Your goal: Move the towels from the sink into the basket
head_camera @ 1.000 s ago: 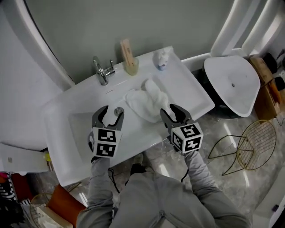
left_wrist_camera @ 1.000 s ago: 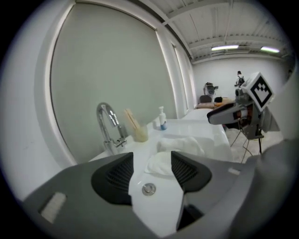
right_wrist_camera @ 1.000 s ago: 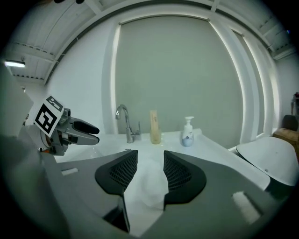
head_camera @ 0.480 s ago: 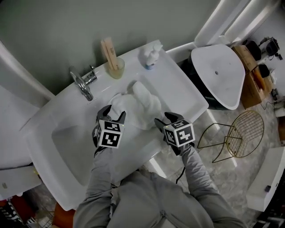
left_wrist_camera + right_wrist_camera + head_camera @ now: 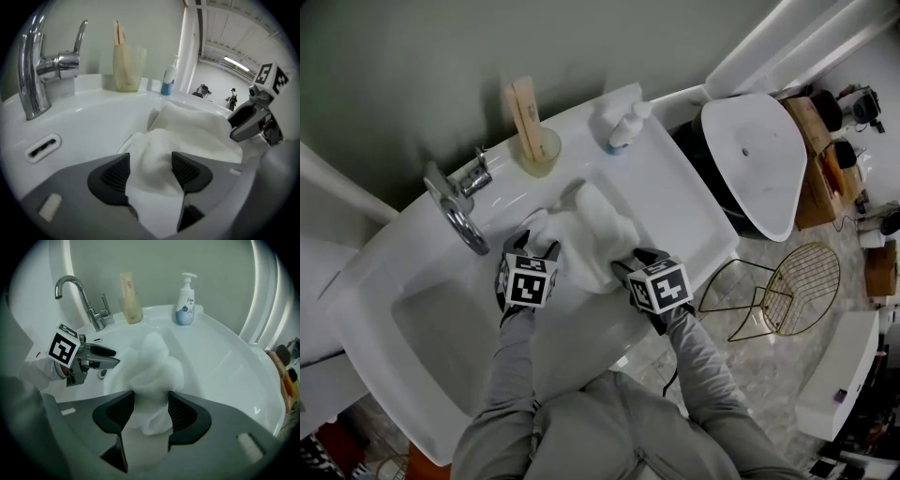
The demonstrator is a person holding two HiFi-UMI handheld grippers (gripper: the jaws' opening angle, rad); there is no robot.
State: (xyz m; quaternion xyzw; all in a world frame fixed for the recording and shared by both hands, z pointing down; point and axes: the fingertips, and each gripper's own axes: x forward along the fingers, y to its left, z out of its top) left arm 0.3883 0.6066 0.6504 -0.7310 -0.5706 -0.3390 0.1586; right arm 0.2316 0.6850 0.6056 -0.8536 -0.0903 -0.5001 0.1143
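A pile of white towels (image 5: pixel 592 228) lies in the white sink (image 5: pixel 680 202), right of the drain. My left gripper (image 5: pixel 532 247) has come down on the pile's left end and stands open, with a towel fold (image 5: pixel 157 154) lying between its pads. My right gripper (image 5: pixel 625 266) sits at the pile's near right edge. Its jaws have just been opening, and a bunched towel (image 5: pixel 150 364) fills the gap between them. The left gripper (image 5: pixel 101 357) also shows in the right gripper view, and the right gripper (image 5: pixel 243 123) in the left gripper view. A gold wire basket (image 5: pixel 802 295) stands on the floor at the right.
A chrome faucet (image 5: pixel 455 202) rises at the sink's back left. A cup with a tube (image 5: pixel 532 141) and a soap bottle (image 5: pixel 623 127) stand on the back rim. A white toilet (image 5: pixel 750 159) stands between the sink and the basket.
Both grippers have dropped forward and down onto the towel pile. The right jaws stand wider than before. The head view has shifted left.
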